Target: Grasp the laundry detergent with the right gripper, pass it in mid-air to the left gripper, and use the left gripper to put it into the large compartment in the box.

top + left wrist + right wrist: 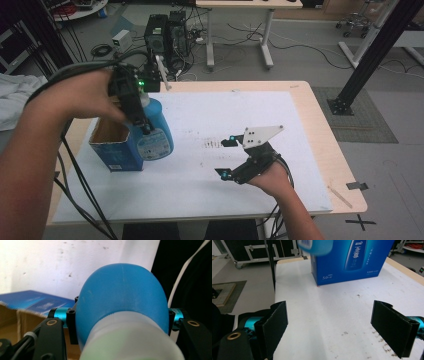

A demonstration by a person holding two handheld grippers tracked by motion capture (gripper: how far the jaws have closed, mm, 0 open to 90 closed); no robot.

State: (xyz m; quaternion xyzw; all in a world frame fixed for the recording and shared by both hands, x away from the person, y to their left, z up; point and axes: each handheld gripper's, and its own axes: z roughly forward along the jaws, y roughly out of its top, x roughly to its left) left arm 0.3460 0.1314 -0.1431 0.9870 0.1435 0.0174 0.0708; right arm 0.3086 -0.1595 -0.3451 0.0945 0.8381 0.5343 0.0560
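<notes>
A workshop floor strewn with cables, computer towers and desk legs lies behind a light wooden table [345, 190] covered by a white sheet [210, 190] that carries dark smudges near its middle. At the sheet's left edge stands a blue carton [116, 150], its top flaps open and brown cardboard showing inside. The left gripper [141, 112] is held above the carton's right side with its jaws closed around a blue bottle [155, 132], gripping it on the upper body just under the white neck. The bottle is off the table, close against the carton's right wall and roughly upright, its long axis tipped a little, with the white pump top [161, 70] pointing up and away from the person and the base down toward the sheet. A round pale label sits on the bottle's front, its writing too small to read. In the right gripper view the carton's face shows a picture of a bottle, lines of small script that cannot be made out, and "5.0" in white near the lower left corner. The right gripper [227, 157] rests low over the sheet right of centre, well apart from the carton, its jaws spread wide with nothing between them.
</notes>
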